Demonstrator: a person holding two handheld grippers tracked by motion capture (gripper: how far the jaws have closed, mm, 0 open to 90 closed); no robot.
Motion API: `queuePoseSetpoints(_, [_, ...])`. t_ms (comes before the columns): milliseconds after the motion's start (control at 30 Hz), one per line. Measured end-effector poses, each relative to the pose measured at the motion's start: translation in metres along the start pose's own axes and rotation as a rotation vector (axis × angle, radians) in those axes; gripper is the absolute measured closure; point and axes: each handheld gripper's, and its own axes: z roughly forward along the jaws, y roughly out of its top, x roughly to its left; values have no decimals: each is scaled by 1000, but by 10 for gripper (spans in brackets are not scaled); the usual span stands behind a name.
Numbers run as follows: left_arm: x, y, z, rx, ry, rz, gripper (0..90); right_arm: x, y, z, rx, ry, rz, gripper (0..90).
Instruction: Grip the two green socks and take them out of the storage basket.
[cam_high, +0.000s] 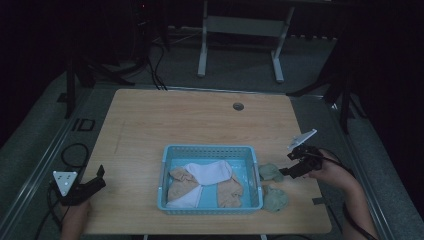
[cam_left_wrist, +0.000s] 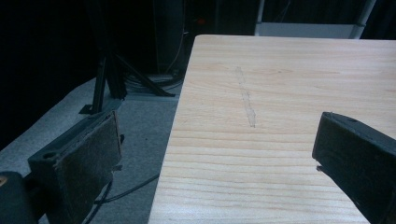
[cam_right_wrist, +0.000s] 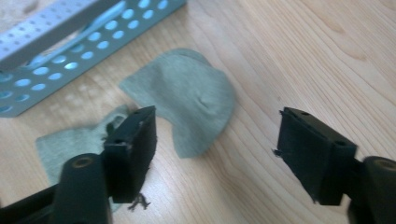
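Observation:
A light-blue perforated basket (cam_high: 207, 148) sits near the table's front middle, holding a white sock (cam_high: 210, 172) and tan socks (cam_high: 180, 185). Two grey-green socks lie on the wood just right of it, one farther (cam_high: 270, 172) and one nearer (cam_high: 275, 199). My right gripper (cam_high: 286, 165) hovers beside the farther one, open. In the right gripper view that green sock (cam_right_wrist: 187, 100) lies flat ahead of the open right gripper (cam_right_wrist: 215, 135), its pads touching nothing; the other green sock (cam_right_wrist: 65, 144) shows behind the left jaw. My left gripper (cam_high: 102, 177) rests open at the table's front left corner, empty (cam_left_wrist: 215, 140).
The wooden table (cam_left_wrist: 280, 84) has a faint scratch mark and a cable hole (cam_high: 238, 106) at the back. The basket wall (cam_right_wrist: 56, 28) runs close to the green socks. Cables and stand legs lie on the grey floor around the table.

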Motion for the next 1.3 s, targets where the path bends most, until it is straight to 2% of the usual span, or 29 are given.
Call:
queuePoseSetpoints(100, [0,0,0,0,0,-1,13,-5,-7,-2,-23,-10,49,213])
queuePoseSetpoints(300, [0,0,0,1,-1,0,13,-19,-25,-6,-74,-3,159,192])
queuePoseSetpoints(400, [0,0,0,0,-1,1,13,-25,-36,-5,-77,-37,184,164])
queuePoseSetpoints(567, [0,0,0,0,0,0,13,-32,-55,1,-101,-66,249,133])
queuePoseSetpoints(667, [0,0,0,0,0,1,14,-36,-66,4,-155,-109,304,133])
queuePoseSetpoints(867, [0,0,0,1,-1,0,13,-38,-89,10,-260,-200,459,114])
queuePoseSetpoints(1067, [0,0,0,0,2,1,14,-31,-111,13,-415,-340,596,114])
queuePoseSetpoints(1167, [0,0,0,0,2,0,13,-25,-120,13,-467,-423,620,114])
queuePoseSetpoints(1300, [0,0,0,1,1,2,14,-17,-131,18,-489,-435,647,114])
